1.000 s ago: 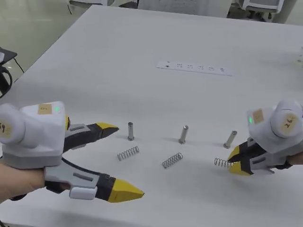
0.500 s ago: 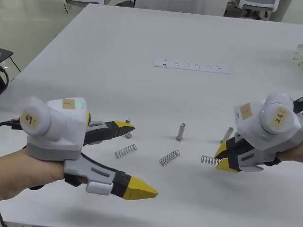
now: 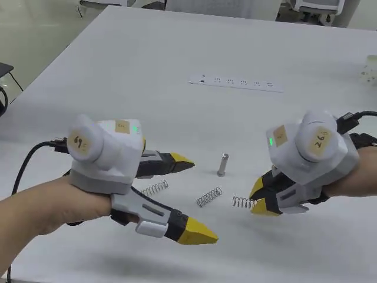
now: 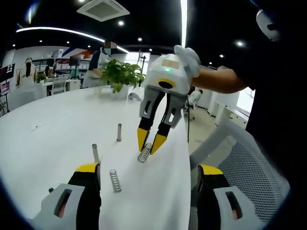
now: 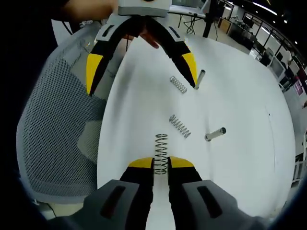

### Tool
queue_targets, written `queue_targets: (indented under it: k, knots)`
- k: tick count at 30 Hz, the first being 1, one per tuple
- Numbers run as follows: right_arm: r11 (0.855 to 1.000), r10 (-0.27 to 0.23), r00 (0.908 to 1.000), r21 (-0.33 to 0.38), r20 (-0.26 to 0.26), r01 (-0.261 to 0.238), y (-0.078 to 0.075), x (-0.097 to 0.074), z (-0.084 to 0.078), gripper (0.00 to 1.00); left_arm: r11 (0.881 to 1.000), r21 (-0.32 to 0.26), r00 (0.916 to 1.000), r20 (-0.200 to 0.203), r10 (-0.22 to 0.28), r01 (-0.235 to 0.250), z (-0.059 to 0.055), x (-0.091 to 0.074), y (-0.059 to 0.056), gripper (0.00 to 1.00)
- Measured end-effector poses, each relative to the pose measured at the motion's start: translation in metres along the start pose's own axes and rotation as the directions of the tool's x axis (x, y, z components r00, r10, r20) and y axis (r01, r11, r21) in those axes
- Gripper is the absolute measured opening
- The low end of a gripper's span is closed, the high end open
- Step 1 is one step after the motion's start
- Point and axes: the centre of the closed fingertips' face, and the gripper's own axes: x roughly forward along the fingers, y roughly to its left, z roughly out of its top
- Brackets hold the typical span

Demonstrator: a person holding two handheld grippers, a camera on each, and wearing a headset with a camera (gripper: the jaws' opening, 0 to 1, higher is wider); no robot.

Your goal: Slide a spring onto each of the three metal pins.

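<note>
My right gripper [image 3: 257, 198] is shut on one end of a small metal spring [image 3: 241, 202], held low over the white table [image 3: 147, 71]. In the right gripper view the held spring [image 5: 161, 152] sticks out forward between the closed yellow tips of my right gripper [image 5: 161, 165]. Two loose springs [image 3: 154, 188] [image 3: 209, 197] lie on the table. One upright metal pin [image 3: 223, 164] stands just beyond them. My left gripper [image 3: 191, 197] is open and empty at the near left. In the left gripper view, two pins [image 4: 119, 132] [image 4: 95, 152] stand ahead of my left gripper [image 4: 148, 172].
A white power strip [image 3: 235, 82] lies further back on the table. A grey mesh chair [image 5: 62, 110] stands off the table's near edge. A potted plant [image 4: 122, 74] sits at the far end.
My right gripper has carried its spring leftward, closer to the middle loose spring. My left gripper has moved right and forward, staying open, and now covers the left pin.
</note>
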Motion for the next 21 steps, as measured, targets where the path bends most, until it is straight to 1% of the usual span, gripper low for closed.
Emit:
queue_targets:
  k: [3,8,11,14,17,21]
  knots:
    - [1.000,0.001,1.0000,-0.002,0.007,-0.001,0.001,-0.001,0.003,0.08,0.999,-0.027,0.9996,0.013,-0.024,0.025,0.002,0.005,-0.002,0.69]
    - [1.000,0.008,1.0000,-0.003,0.004,-0.008,0.004,-0.002,0.003,0.08,0.999,-0.038,0.9992,0.037,-0.014,0.015,0.006,0.013,0.002,0.53]
    - [1.000,0.009,1.0000,-0.005,0.003,-0.009,0.005,-0.004,0.003,0.08,0.998,-0.052,0.9987,0.046,-0.021,0.023,0.007,0.021,0.003,0.49]
    - [1.000,0.009,0.9999,-0.006,0.011,-0.009,0.005,-0.008,0.004,0.08,0.998,-0.054,0.9984,0.052,-0.024,0.027,0.008,0.026,0.003,0.44]
    - [1.000,0.001,0.9998,-0.006,0.021,-0.001,0.004,-0.012,0.007,0.08,0.996,-0.082,0.9969,0.074,-0.027,0.033,0.010,0.028,0.007,0.37]
    - [1.000,0.000,0.9994,0.000,0.033,0.000,0.004,-0.015,0.009,0.08,0.995,-0.099,0.9948,0.100,-0.017,0.027,0.015,0.030,0.009,0.33]
